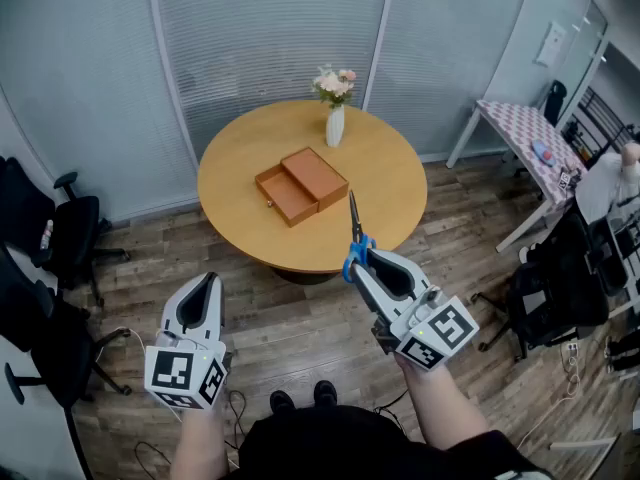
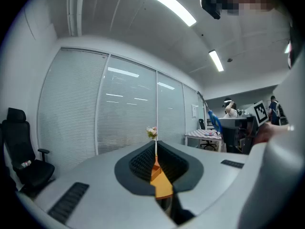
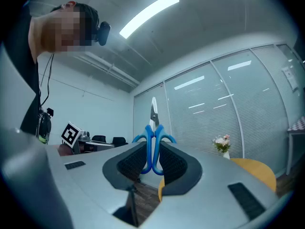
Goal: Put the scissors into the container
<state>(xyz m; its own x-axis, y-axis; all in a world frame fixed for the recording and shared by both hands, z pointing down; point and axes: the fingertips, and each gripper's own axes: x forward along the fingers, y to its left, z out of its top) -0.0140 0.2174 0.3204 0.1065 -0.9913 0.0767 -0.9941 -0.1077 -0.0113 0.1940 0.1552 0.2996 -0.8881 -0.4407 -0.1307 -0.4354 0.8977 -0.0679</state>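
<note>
Blue-handled scissors [image 1: 354, 240] point blades-up over the near edge of the round wooden table [image 1: 395, 183], and my right gripper [image 1: 359, 260] is shut on their handles. In the right gripper view the scissors [image 3: 153, 136] stand upright between the dark pads. The container, a brown wooden box [image 1: 303, 183] with its drawer pulled out to the left, lies at the table's middle, beyond the scissors. My left gripper [image 1: 208, 283] hangs over the floor short of the table, shut with nothing in it. In its own view a thin slit between the pads [image 2: 143, 163] shows orange wood.
A white vase of flowers [image 1: 334, 118] stands behind the box at the table's far side. Black office chairs [image 1: 60, 233] are at the left. A checkered side table [image 1: 525, 133] and dark bags [image 1: 555, 288] are at the right. Glass walls with blinds close the back.
</note>
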